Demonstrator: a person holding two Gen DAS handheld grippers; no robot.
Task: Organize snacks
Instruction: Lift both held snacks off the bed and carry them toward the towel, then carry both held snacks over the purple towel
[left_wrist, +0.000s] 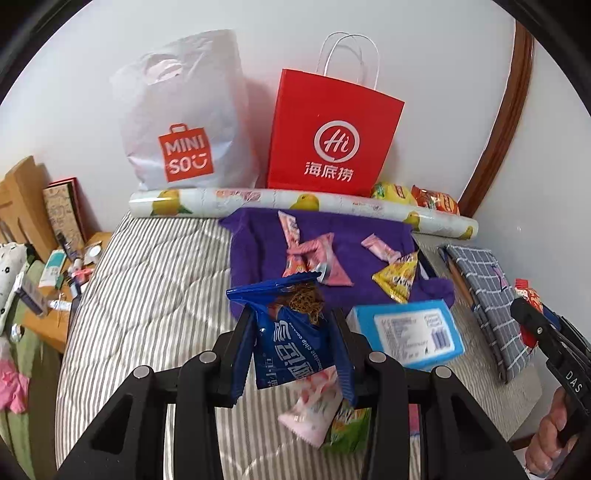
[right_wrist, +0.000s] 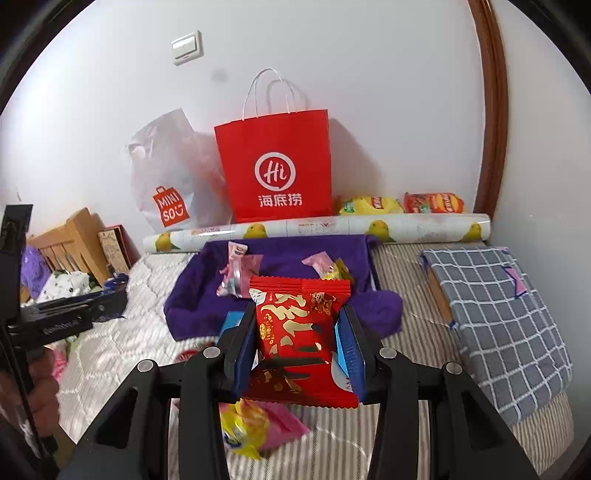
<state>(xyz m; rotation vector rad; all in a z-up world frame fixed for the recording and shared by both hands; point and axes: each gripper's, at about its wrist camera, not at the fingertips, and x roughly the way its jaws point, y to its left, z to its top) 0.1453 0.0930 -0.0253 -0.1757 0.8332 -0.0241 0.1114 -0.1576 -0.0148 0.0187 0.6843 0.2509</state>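
Black fingers of the left gripper (left_wrist: 291, 332) are pinching a blue cookie packet (left_wrist: 295, 343) above the striped bed, seemingly carrying it toward the purple cloth (left_wrist: 258, 240) (already gathering sweets). Only the right view is showing the right gripper (right_wrist: 299, 347) clamping a red packet (right_wrist: 295, 325).

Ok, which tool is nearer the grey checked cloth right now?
Right. The right tool, holding a red packet, is close beside the cloth. The left tool, holding a blue packet, is further left, beyond the blue box.
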